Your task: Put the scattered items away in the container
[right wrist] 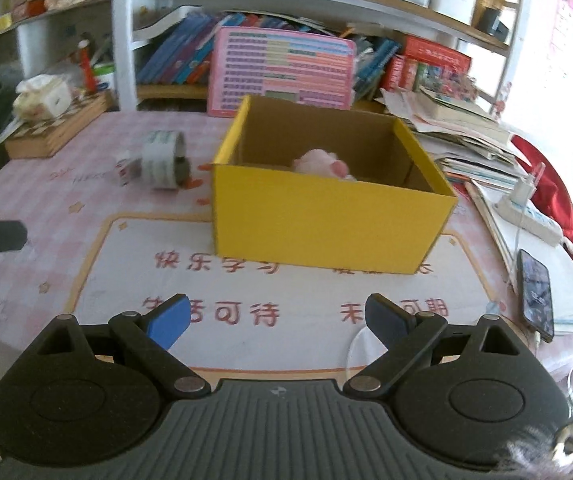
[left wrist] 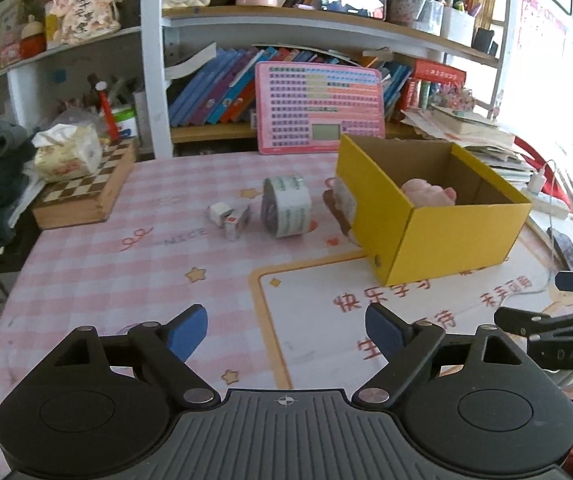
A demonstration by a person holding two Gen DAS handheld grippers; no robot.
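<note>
An open yellow cardboard box [left wrist: 446,236] [right wrist: 326,220] stands on the pink checked tablecloth, with a pink plush toy [left wrist: 426,194] [right wrist: 320,162] inside it. Left of the box lie a roll of printed tape [left wrist: 286,206] [right wrist: 162,160] and two small white blocks [left wrist: 230,218] [right wrist: 126,170]. A brown and grey item [left wrist: 342,208] leans against the box's left wall. My left gripper [left wrist: 286,324] is open and empty, well short of the tape. My right gripper [right wrist: 276,312] is open and empty in front of the box.
A chessboard box [left wrist: 86,196] with a tissue pack [left wrist: 68,156] sits at the back left. A pink chart board [left wrist: 318,108] leans on the bookshelf behind. Stacked papers [right wrist: 466,136], a power strip [right wrist: 530,216] and a phone [right wrist: 536,296] crowd the right side.
</note>
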